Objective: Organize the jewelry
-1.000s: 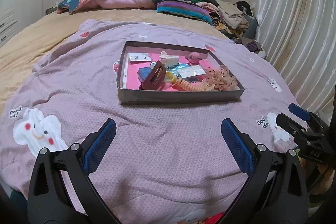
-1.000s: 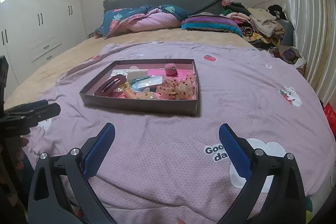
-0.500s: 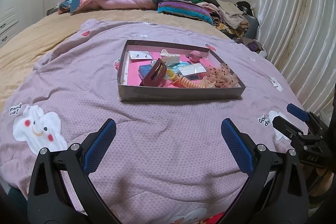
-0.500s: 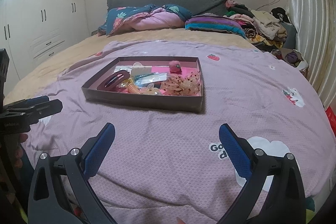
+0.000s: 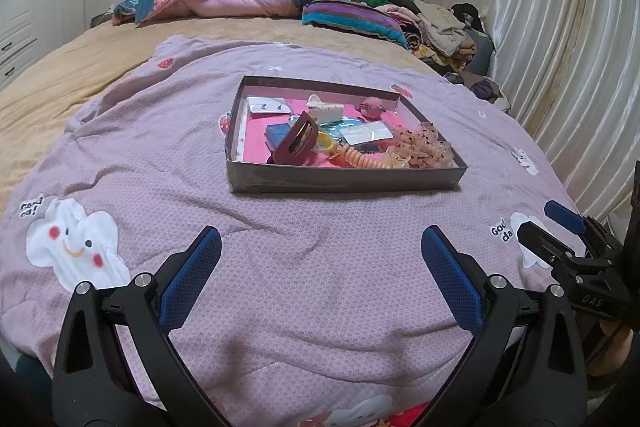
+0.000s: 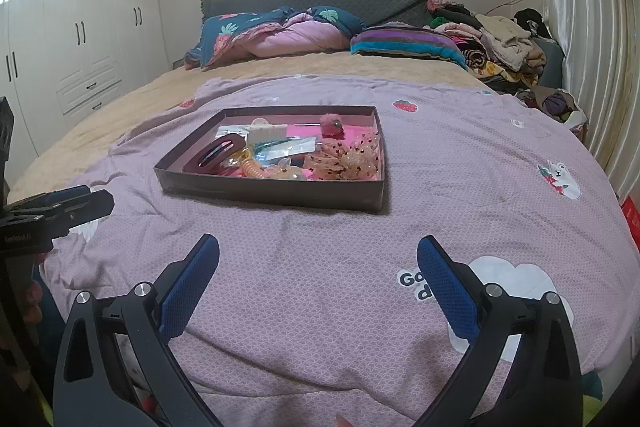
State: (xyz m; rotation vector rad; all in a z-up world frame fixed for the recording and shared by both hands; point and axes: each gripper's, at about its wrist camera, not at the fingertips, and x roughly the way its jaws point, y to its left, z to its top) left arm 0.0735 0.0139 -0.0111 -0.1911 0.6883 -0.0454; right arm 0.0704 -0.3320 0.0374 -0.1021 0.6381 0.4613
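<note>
1. A shallow dark box (image 5: 344,183) sits on the lilac quilt (image 5: 280,267) of a bed; it is the landmark for everything below.
2. Inside the box, near its front-left corner, a maroon hair clip (image 5: 298,143) stands tilted on the pink lining.
3. Right of that clip lie an orange coil hair tie (image 5: 358,159) and a frilly dotted scrunchie (image 5: 426,147).
4. Toward the back wall of the box rest a cream claw clip (image 5: 324,109) and a fuzzy pink bobble (image 5: 370,107).
5. The left tongs (image 5: 320,267) hover in front of the box, well apart from it, spread wide and holding nothing.
6. The right tongs (image 6: 318,267) hover in front of the box too, also spread wide and holding nothing.
7. Behind the box, pillows (image 6: 280,35) and a heap of clothes (image 6: 500,43) lie at the head of the bed.
</note>
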